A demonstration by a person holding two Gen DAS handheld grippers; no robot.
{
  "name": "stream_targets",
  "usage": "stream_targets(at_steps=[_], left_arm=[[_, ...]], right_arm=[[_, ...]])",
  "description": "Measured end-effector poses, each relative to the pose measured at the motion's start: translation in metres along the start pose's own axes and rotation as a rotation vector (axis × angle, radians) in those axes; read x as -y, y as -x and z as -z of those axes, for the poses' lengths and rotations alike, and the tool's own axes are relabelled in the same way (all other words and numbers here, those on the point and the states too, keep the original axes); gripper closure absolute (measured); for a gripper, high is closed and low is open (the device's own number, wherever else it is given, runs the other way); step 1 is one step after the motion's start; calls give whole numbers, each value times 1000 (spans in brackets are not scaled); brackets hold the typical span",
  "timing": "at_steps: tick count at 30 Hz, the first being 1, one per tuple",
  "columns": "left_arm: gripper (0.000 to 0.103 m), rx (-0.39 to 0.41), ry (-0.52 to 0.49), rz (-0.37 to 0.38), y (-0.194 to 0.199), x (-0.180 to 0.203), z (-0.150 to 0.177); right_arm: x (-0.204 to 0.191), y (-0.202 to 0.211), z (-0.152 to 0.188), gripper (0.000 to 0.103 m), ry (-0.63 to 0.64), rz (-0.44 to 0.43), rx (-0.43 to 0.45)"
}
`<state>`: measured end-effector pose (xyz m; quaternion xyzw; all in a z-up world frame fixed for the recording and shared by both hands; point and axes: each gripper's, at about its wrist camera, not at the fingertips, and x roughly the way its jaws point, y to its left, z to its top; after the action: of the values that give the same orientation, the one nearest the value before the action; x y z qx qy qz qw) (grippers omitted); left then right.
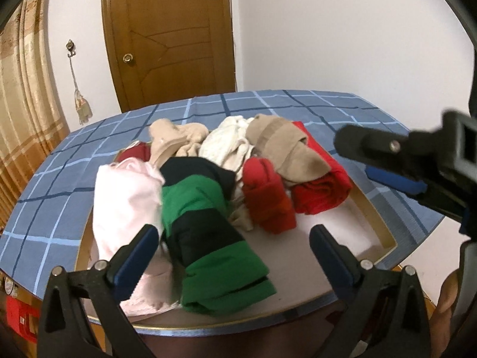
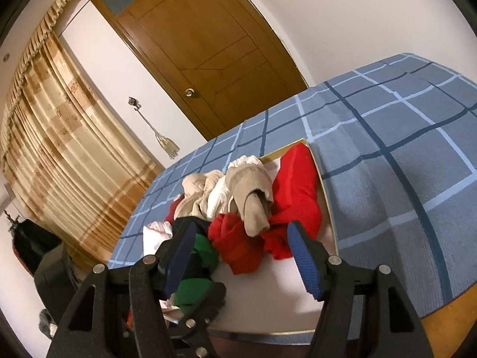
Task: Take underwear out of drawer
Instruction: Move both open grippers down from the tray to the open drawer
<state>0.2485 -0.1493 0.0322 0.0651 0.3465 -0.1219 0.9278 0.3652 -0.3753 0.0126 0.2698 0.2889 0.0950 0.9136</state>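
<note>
An open drawer with a gold rim and pale floor holds folded underwear. A green and black striped piece lies at the front, a pale pink one to its left, and a red roll and a red folded piece to its right. Beige and white pieces sit behind. My left gripper hangs wide open over the striped piece, pads clear of it. My right gripper is open above the red roll, holding nothing, and shows at the right of the left wrist view.
A blue checked bedspread surrounds the drawer opening on three sides. Behind stand a brown wooden door, a white wall with a hook and tassel, and a striped curtain at the left. A red object sits low left.
</note>
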Motion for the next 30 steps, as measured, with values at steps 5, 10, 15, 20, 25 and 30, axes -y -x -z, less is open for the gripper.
stream_targets(at_steps=[5, 10, 15, 20, 25, 30], left_arm=[[1, -18, 42, 14, 0, -13, 10], [1, -30, 51, 12, 1, -21, 20], [1, -32, 59, 25, 9, -26, 27], [1, -35, 55, 33, 15, -28, 36], [1, -44, 35, 49, 23, -27, 47], [1, -52, 6, 56, 29, -23, 57]], right_arm=[[-8, 4, 13, 36, 48, 38, -14], [-20, 10, 28, 36, 112, 51, -23], [-26, 17, 41, 36, 134, 41, -28], [-27, 20, 51, 36, 140, 37, -45], [-26, 25, 60, 36, 141, 32, -59], [-21, 35, 72, 36, 133, 27, -83]])
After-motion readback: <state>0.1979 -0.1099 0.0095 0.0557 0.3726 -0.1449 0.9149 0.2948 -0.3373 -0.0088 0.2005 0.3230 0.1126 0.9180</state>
